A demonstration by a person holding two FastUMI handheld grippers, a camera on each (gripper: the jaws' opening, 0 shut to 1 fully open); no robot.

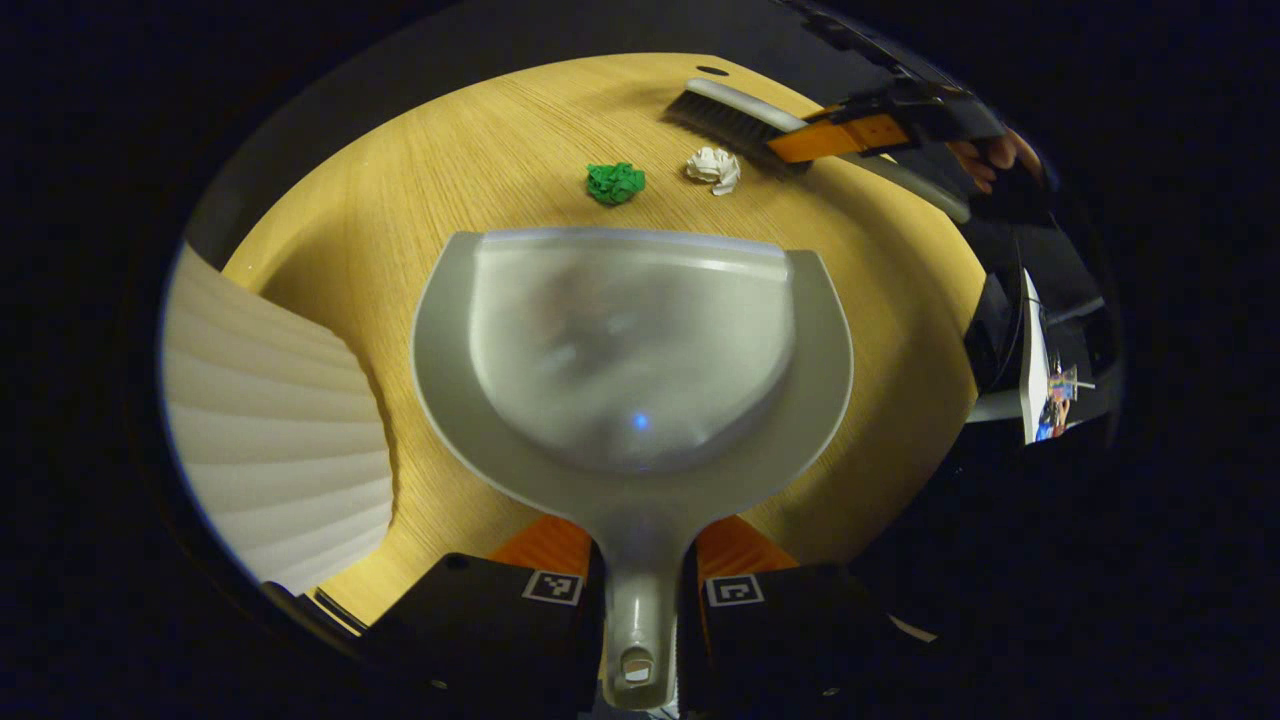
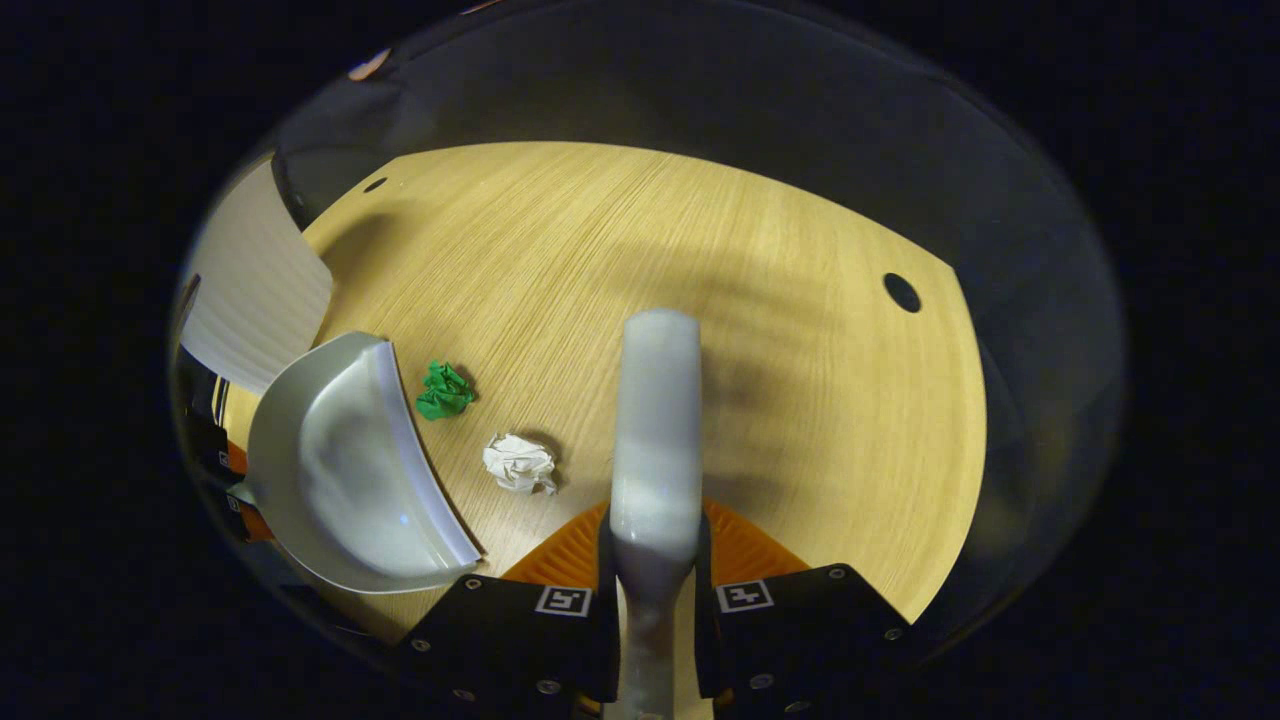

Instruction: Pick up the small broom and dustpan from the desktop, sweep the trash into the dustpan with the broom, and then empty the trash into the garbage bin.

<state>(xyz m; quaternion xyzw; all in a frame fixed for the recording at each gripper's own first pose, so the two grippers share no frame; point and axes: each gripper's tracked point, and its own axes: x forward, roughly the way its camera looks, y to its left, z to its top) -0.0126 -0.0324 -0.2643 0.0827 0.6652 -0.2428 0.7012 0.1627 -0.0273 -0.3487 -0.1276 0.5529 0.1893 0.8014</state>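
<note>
Left gripper view: left gripper clamped on the dustpan handle, pan at frame centre over the wooden desk.
Green paper wad and white paper wad just beyond the pan's lip; broom at upper right. Right gripper view: right gripper closed on the broom handle at lower centre; dustpan at lower left, wads beside its lip.

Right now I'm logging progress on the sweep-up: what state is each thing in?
dustpan: gripped by its handle in the left tongs, empty, mouth toward the trash.
broom: handle clamped in the right tongs.
green paper wad: on the desk, unswept.
white paper wad: on the desk beside the bristles, unswept.
garbage bin: at the desk's edge, contents hidden.
</note>
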